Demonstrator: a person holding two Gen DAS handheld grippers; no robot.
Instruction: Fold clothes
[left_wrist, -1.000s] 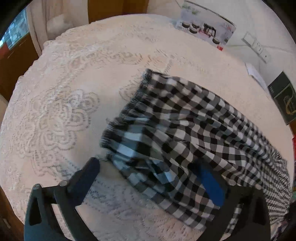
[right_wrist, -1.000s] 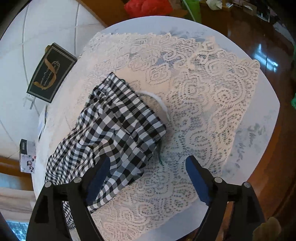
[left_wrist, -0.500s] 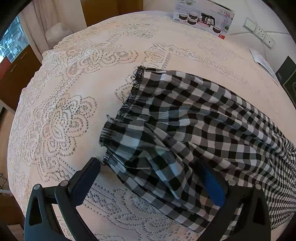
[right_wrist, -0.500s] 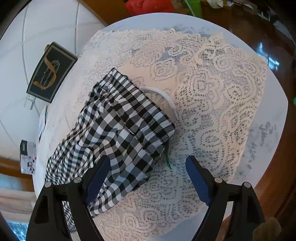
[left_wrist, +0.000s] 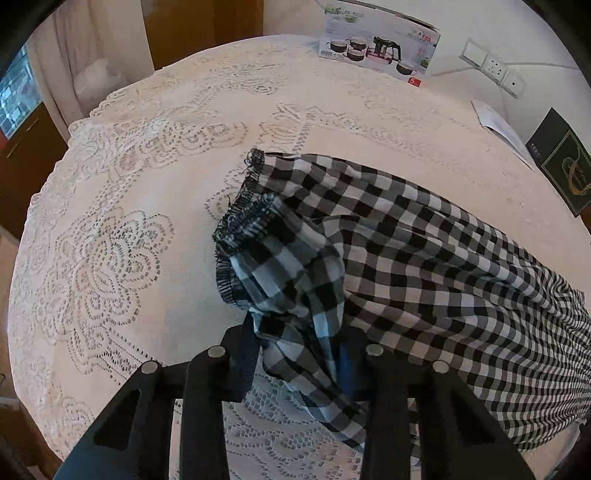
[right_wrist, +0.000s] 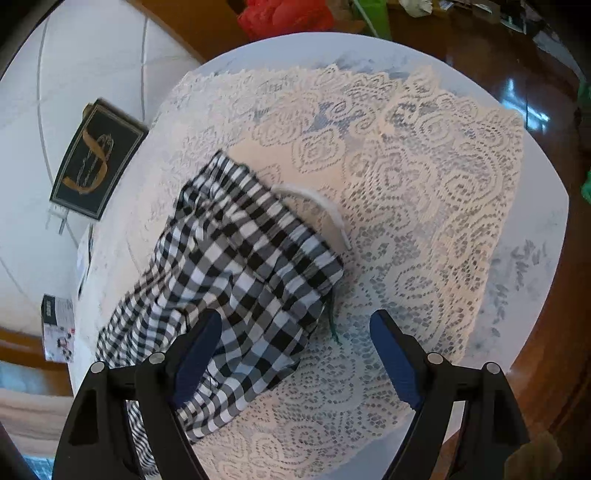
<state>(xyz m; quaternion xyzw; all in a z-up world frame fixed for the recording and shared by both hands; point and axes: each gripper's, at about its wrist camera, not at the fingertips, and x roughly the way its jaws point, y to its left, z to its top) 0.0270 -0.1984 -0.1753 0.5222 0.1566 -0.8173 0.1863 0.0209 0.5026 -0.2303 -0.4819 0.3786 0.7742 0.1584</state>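
Checked black-and-white shorts (left_wrist: 424, 258) lie mid-worktop (right_wrist: 535, 206) on lace; left tool (left_wrist: 299, 354) just closed, pinching a bunched fold, while right tool (right_wrist: 295, 354) hangs wide open over the waistband corner.

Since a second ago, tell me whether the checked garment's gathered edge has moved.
Yes. The checked garment has bunched up: its gathered edge has lifted off the lace tablecloth toward the left gripper, whose jaws have just been closing on the cloth.
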